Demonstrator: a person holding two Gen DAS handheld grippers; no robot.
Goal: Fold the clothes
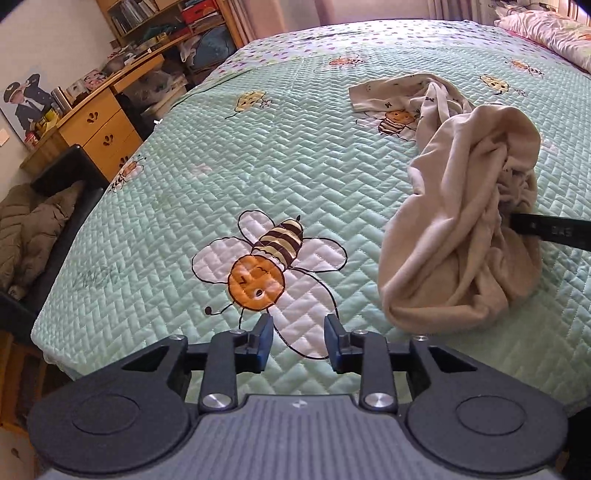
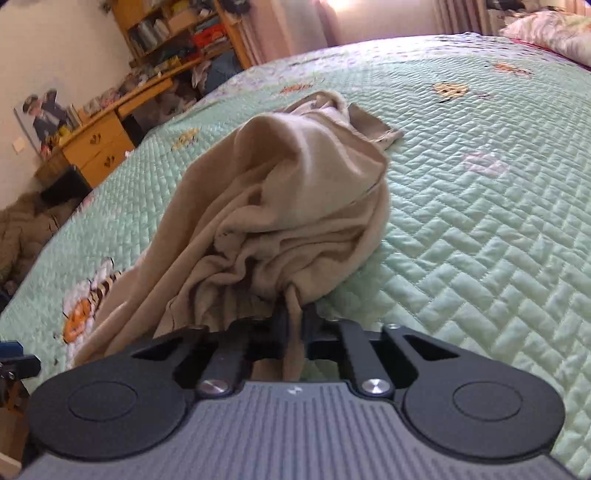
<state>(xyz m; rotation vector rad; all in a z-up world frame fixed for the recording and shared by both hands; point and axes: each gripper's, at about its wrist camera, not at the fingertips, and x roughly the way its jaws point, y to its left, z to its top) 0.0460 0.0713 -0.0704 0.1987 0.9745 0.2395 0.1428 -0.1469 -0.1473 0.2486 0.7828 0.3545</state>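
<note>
A crumpled beige garment (image 1: 458, 221) lies bunched on the green quilted bedspread (image 1: 295, 147). In the right wrist view the same beige garment (image 2: 280, 206) fills the middle, and my right gripper (image 2: 293, 314) is shut on a fold of it, lifting the bunch a little. That gripper's black finger (image 1: 546, 230) enters the left wrist view from the right edge into the cloth. My left gripper (image 1: 298, 341) hovers open above a bee print (image 1: 266, 266), left of the garment, holding nothing. A second pale printed garment (image 1: 399, 96) lies farther back.
The bed's left edge drops toward a dark chair (image 1: 62, 177) with an olive jacket (image 1: 29, 229). A wooden desk (image 1: 96, 122) and bookshelves (image 1: 166, 18) stand along the wall. Pillows (image 1: 546, 33) lie at the far right corner.
</note>
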